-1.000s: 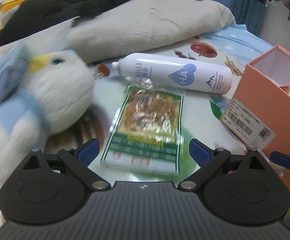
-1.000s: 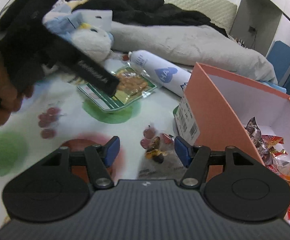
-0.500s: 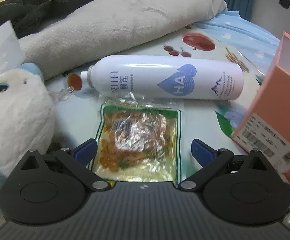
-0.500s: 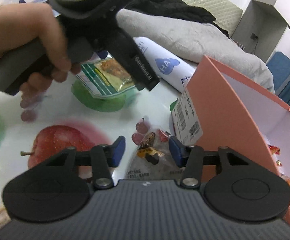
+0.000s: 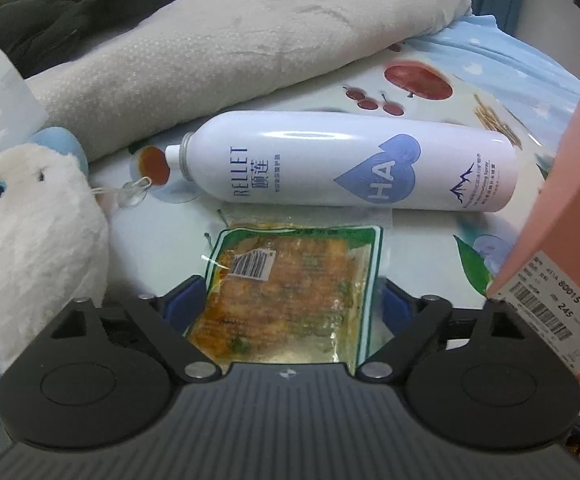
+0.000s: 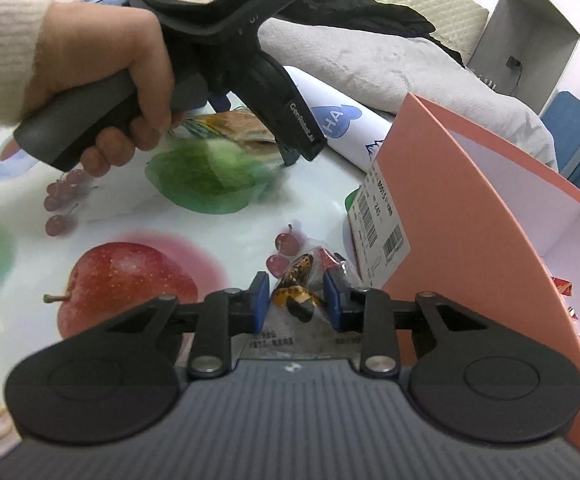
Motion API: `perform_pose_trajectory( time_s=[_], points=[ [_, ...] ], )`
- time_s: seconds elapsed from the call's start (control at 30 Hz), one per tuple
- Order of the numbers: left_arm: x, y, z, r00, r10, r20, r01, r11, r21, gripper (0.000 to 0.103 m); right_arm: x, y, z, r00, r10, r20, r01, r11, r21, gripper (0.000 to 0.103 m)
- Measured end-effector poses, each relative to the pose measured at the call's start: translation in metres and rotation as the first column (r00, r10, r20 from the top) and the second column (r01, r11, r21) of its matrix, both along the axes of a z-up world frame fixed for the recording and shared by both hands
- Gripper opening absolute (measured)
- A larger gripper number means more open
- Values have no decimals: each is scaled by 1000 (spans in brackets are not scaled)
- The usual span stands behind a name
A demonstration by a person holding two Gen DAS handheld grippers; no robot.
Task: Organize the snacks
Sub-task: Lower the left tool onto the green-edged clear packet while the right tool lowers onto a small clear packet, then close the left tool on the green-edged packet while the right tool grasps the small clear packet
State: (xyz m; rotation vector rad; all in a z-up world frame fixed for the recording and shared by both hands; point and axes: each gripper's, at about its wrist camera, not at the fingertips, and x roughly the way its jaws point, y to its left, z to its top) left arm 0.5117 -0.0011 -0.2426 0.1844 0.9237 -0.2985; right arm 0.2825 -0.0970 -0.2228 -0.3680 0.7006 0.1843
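The flat snack pouch (image 5: 290, 292) is straddled by the wide, just-narrowing left tongs (image 5: 286, 304), its long axis toward twelve o'clock. The small wrapped snack (image 6: 295, 294) sits between the right tongs (image 6: 295, 304), which have been closing, not yet pinched.

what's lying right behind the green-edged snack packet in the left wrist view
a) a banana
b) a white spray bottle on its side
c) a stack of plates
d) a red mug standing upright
b: the left wrist view shows the white spray bottle lying on its side just past the far edge of the green-edged snack packet, which sits between the fingers of the left gripper.
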Motion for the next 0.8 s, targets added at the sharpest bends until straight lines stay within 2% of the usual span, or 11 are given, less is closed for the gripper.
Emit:
perform_pose_trajectory(
  time_s=[0.23, 0.33, 0.6, 0.8],
  points=[
    [-24, 9, 8, 999, 41, -18, -40, 999, 10, 74, -16, -3, 4, 999, 23, -22, -23, 999, 36, 28],
    [-38, 15, 12, 998, 52, -30, -52, 999, 13, 71, -22, -2, 7, 999, 39, -32, -37, 998, 50, 27],
    [-89, 36, 26, 993, 105, -50, -106, 994, -16, 69, -44, 2, 10, 996, 80, -46, -77, 995, 66, 22],
    [-133, 51, 44, 987, 155, -35, -157, 986, -53, 69, -57, -4, 18, 994, 90, -62, -83, 990, 116, 20]
  ],
)
